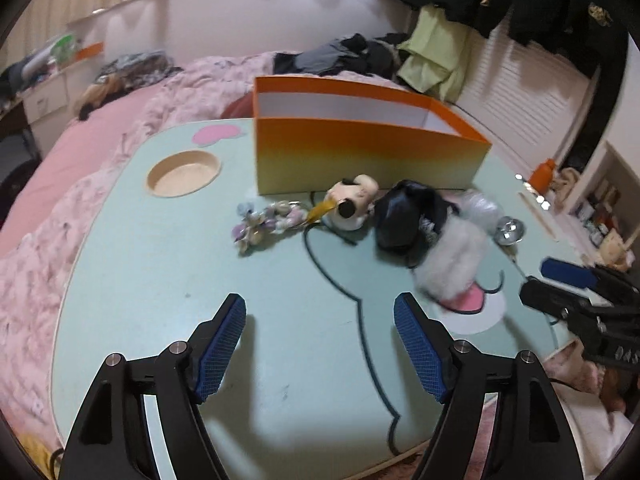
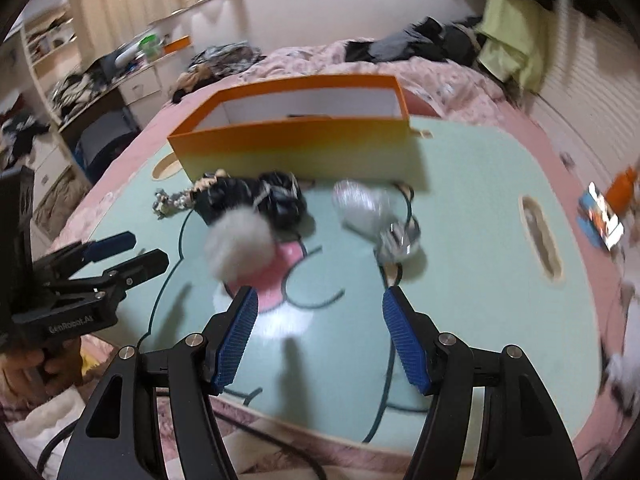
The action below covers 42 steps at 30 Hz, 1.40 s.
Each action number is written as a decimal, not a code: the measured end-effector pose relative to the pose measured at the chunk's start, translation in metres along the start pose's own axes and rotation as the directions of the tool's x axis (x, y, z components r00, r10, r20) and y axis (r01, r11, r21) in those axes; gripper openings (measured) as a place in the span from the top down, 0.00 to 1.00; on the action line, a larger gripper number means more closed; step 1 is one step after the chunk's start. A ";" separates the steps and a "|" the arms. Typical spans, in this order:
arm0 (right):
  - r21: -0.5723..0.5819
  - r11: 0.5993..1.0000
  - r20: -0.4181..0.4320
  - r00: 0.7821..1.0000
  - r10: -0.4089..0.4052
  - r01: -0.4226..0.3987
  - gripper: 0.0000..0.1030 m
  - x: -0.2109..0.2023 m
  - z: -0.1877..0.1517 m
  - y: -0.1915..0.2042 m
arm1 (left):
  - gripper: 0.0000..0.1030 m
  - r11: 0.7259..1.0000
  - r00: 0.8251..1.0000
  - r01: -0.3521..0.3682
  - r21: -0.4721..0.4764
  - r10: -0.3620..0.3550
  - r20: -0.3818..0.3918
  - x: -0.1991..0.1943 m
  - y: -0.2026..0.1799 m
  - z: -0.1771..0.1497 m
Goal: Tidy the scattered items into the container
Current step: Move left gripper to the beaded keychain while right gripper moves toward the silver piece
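- Both claws hover spread over the mint-green lap table (image 1: 160,280), pinching nothing: left gripper (image 1: 320,344), right gripper (image 2: 318,338).
- Orange box (image 1: 360,152) stands at the table's far side.
- Just before it lie a shell trinket (image 1: 264,224), cream plush toy (image 1: 352,202), black pouch (image 1: 404,216), white fur pompom (image 1: 452,264) and shiny silver item (image 1: 509,232).

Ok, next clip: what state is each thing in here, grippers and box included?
Left hand-held gripper: open, empty, above the table.
Right hand-held gripper: open, empty.
Orange box: open-topped, upright; the visible part of its interior looks empty.
White pom-pom: on the table, outside the box.
Black bundle: on the table, outside the box.
Shell string: lying on the table.
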State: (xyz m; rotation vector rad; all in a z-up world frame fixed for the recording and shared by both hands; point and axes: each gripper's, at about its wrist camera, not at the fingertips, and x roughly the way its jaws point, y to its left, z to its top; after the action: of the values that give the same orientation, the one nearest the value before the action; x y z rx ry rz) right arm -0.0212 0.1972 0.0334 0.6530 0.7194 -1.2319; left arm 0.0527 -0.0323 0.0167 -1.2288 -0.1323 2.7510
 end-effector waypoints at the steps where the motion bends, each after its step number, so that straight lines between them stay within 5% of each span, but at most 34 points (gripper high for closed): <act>1: -0.003 1.000 -0.004 1.000 -0.011 0.011 0.36 0.002 -0.002 0.001 | 0.26 1.000 1.000 -0.003 0.004 0.003 -0.012 0.002 -0.001 -0.001; 6: -0.013 0.999 -0.044 0.998 -0.052 0.052 0.36 0.012 -0.010 0.005 | 0.14 0.998 0.999 -0.033 0.054 0.034 -0.018 0.008 -0.009 -0.005; 9: -0.036 0.996 -0.058 0.995 -0.082 0.080 0.19 0.018 -0.014 0.007 | 0.00 0.992 0.996 -0.079 0.103 0.081 -0.025 0.015 -0.017 -0.008; 18: -0.088 0.991 -0.080 0.991 -0.108 0.101 0.02 0.024 -0.020 0.011 | 0.00 0.991 0.998 -0.056 0.120 0.058 -0.016 0.016 -0.015 -0.008; 25: -0.087 0.992 -0.071 0.992 -0.099 0.093 0.02 0.020 -0.026 0.011 | 0.02 0.998 0.998 -0.009 0.063 0.005 0.055 0.001 0.020 0.016; 37: -0.085 0.992 -0.069 0.993 -0.098 0.092 0.02 0.020 -0.025 0.013 | 0.46 0.994 1.000 -0.005 0.112 0.003 0.017 0.020 0.031 0.044; 39: -0.086 0.992 -0.069 0.993 -0.098 0.092 0.02 0.020 -0.026 0.013 | 0.61 0.994 1.000 -0.001 0.114 0.000 0.007 0.025 0.031 0.047; 42: -0.086 0.992 -0.069 0.993 -0.097 0.091 0.02 0.020 -0.025 0.013 | 0.71 0.995 0.999 0.024 0.101 -0.022 -0.025 0.033 0.034 0.049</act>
State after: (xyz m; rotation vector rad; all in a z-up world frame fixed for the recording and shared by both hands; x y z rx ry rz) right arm -0.0086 0.2078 0.0029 0.6039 0.8662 -1.2623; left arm -0.0079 -0.0622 0.0208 -1.2258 -0.0044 2.6862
